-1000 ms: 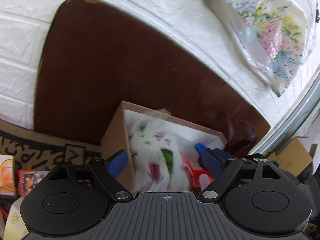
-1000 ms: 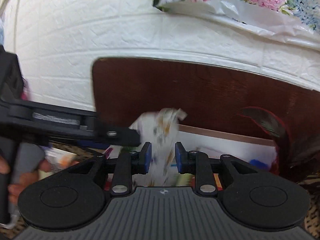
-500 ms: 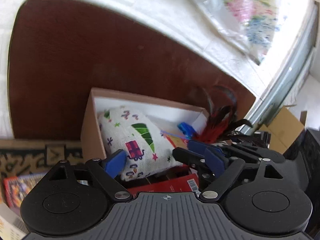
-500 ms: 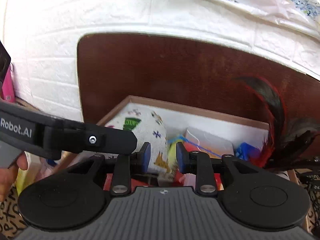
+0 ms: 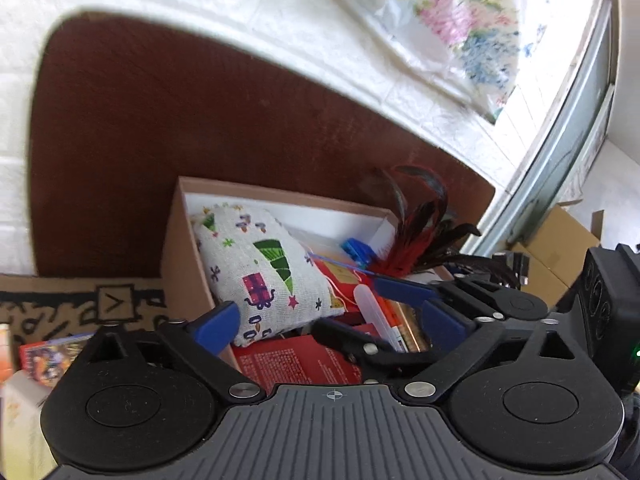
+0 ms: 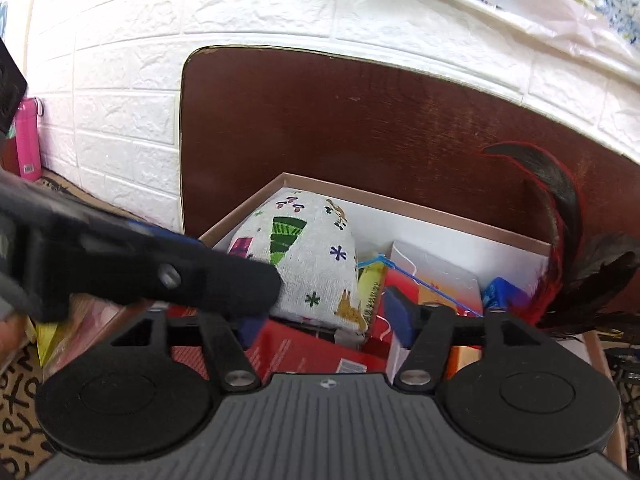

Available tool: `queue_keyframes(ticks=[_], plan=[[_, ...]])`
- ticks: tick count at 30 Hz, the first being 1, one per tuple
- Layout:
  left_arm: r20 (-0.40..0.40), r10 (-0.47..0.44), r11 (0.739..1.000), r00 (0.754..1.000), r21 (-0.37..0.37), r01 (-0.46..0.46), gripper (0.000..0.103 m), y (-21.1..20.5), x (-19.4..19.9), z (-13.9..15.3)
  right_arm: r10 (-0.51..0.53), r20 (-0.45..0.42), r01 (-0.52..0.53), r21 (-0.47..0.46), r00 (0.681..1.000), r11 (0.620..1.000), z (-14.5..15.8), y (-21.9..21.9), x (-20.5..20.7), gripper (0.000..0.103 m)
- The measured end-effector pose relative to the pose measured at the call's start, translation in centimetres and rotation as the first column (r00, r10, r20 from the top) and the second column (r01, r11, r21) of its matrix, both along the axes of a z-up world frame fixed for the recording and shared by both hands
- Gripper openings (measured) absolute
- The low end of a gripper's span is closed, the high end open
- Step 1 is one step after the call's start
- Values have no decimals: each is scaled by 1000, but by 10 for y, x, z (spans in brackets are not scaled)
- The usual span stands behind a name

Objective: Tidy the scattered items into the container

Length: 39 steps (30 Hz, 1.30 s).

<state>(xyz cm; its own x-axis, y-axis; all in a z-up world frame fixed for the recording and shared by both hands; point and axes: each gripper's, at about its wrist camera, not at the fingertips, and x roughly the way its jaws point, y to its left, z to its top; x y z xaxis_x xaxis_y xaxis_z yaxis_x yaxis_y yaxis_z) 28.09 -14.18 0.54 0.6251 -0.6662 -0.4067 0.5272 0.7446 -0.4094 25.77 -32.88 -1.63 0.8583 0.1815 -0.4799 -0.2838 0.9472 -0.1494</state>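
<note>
Left wrist view: the printed pouch (image 5: 264,276) lies inside the cardboard box (image 5: 180,264). Both the left gripper (image 5: 332,324) and right gripper (image 6: 326,320) have fingers spread, holding nothing.

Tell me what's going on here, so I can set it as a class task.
A person is tidying loose items into a cardboard box using two hand-held tongs. A printed fabric pouch lies inside it, on top of red packets. Both the left tongs and the right tongs are open above the box, holding nothing.
</note>
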Motion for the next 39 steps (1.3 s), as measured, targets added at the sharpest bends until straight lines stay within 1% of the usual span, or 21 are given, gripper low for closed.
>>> queue_keyframes(ticks=[2, 5, 9, 13, 15, 17, 20, 23, 24, 29, 34, 36, 39], plan=[[74, 8, 1000, 997, 11, -9, 103, 4, -21, 8, -23, 30, 23, -11, 999, 1000, 4, -3, -17, 91], [180, 27, 998, 983, 50, -37, 103, 6, -58, 21, -55, 59, 56, -4, 997, 998, 13, -10, -53, 99], [267, 74, 985, 961, 132, -113, 103, 1, -109, 33, -120, 41, 120, 1, 992, 993, 23, -21, -104, 101], [317, 118, 958, 941, 212, -192, 103, -10, -155, 35, -148, 14, 147, 34, 989, 989, 36, -36, -152, 102], [307, 137, 944, 942, 247, -218, 103, -16, -172, 33, -161, 8, 160, 44, 987, 986, 40, -40, -172, 102], [271, 151, 935, 951, 273, -227, 103, -22, -184, 30, -177, 9, 176, 37, 984, 984, 43, -45, -189, 102], [217, 174, 934, 960, 274, -231, 103, -25, -197, 25, -201, 16, 201, 6, 979, 979, 45, -50, -212, 102], [153, 199, 934, 968, 269, -234, 103, -26, -202, 21, -221, 8, 221, -11, 975, 975, 44, -53, -225, 102], [146, 205, 931, 968, 275, -238, 103, -27, -202, 21, -222, 5, 222, -12, 975, 975, 44, -54, -229, 102], [148, 236, 898, 960, 344, -273, 103, -35, -205, 16, -223, -21, 223, 14, 975, 975, 40, -58, -236, 102], [103, 269, 888, 958, 358, -288, 103, -38, -199, 16, -225, -38, 226, 23, 974, 974, 37, -57, -234, 102], [113, 270, 884, 956, 364, -293, 103, -40, -198, 18, -224, -42, 225, 24, 974, 974, 36, -56, -234, 102], [125, 262, 885, 957, 364, -290, 103, -41, -199, 20, -223, -49, 225, 26, 974, 974, 35, -56, -232, 102]])
